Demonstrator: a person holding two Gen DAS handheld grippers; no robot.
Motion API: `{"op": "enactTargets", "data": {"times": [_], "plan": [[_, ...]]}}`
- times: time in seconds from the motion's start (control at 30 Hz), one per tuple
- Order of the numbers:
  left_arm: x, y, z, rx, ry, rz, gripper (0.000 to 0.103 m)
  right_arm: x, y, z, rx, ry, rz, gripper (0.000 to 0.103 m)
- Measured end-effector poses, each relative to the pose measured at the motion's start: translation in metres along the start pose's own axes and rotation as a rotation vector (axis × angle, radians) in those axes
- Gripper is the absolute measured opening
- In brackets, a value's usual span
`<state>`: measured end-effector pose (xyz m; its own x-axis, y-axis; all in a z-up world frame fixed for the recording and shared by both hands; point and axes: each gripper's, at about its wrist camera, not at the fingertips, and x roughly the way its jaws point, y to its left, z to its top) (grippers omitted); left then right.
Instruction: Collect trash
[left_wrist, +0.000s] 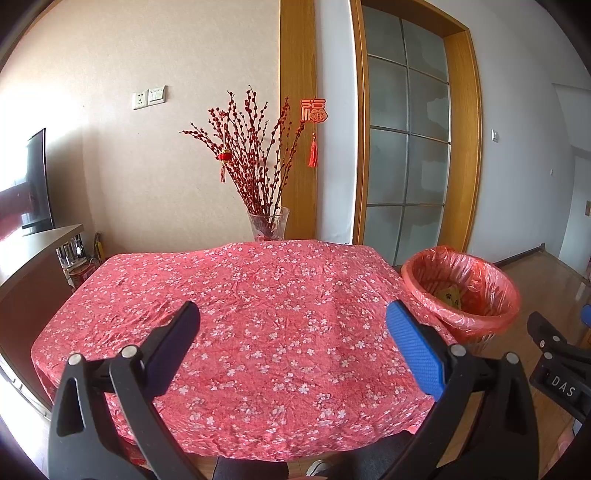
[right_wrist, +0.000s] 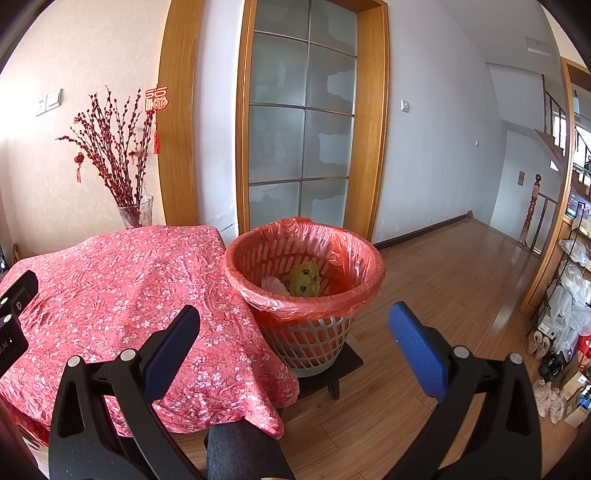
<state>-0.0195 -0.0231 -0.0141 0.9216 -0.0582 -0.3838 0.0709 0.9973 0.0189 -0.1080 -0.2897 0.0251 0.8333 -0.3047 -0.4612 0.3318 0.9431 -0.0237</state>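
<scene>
Trash (right_wrist: 303, 283) lies in the lined basket (right_wrist: 343, 295); both jaws gape.

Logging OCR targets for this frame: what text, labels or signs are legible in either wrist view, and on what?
"DAS" on the black body of the right gripper, seen at the left wrist view's right edge.
"福" red hanging ornament on the wooden door frame.
White letters on the left gripper at the right wrist view's left edge: cut off, unreadable.
Shelf packages: too small to read.
</scene>
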Motion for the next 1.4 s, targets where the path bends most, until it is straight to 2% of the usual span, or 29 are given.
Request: {"op": "enactTargets", "data": {"times": [1.4], "plan": [[0.001, -0.0049, -0.0036, 0.0, 0.008, -0.005, 0.099, -0.0007, 0.0016, 0.0009, 0.003, 0.002, -0.004, 0.101]]}}
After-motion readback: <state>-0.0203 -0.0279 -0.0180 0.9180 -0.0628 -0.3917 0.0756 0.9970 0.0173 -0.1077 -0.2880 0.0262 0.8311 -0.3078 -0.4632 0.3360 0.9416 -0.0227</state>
